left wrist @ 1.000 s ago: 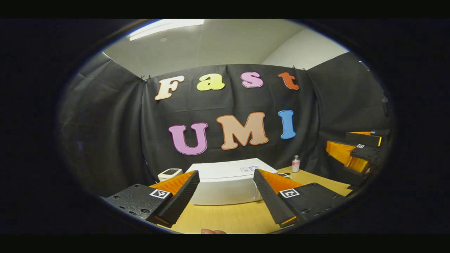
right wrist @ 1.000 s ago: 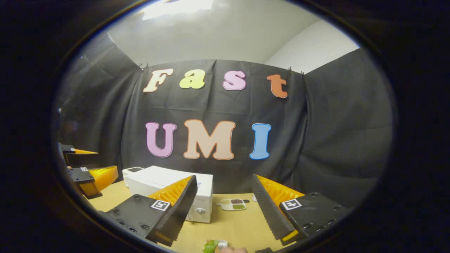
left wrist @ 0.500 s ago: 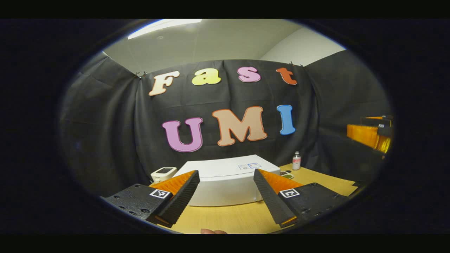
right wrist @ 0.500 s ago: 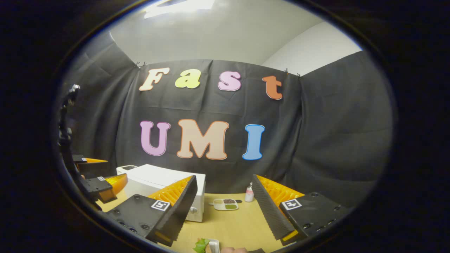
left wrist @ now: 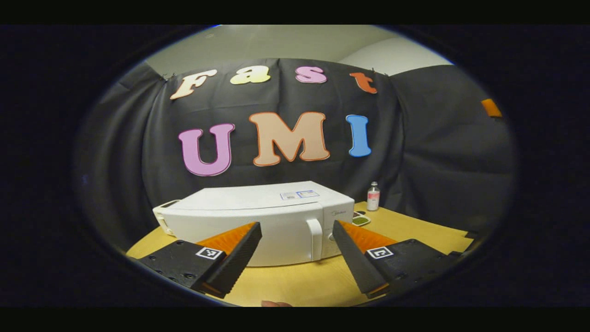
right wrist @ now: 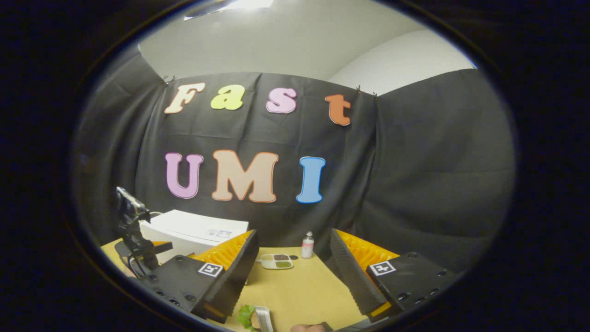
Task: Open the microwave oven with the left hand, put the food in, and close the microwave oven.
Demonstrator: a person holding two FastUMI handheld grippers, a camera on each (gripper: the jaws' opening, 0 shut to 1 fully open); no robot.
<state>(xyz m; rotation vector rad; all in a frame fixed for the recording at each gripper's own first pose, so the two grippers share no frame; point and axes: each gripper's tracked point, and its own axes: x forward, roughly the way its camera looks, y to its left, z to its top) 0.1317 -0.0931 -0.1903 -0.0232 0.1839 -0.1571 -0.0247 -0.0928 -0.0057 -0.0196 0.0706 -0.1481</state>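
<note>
Fingers of the left gripper (left wrist: 297,258) are standing wide apart, framing the vertical white handle (left wrist: 315,240) of the boxy white microwave oven (left wrist: 258,221), whose door is sitting closed on the wooden table (left wrist: 405,226). The right gripper (right wrist: 292,272) is likewise gaping empty above the leafy green food (right wrist: 246,316). Opening is just beginning, I judge; next, the left fingers need advancing and closing on that handle.
</note>
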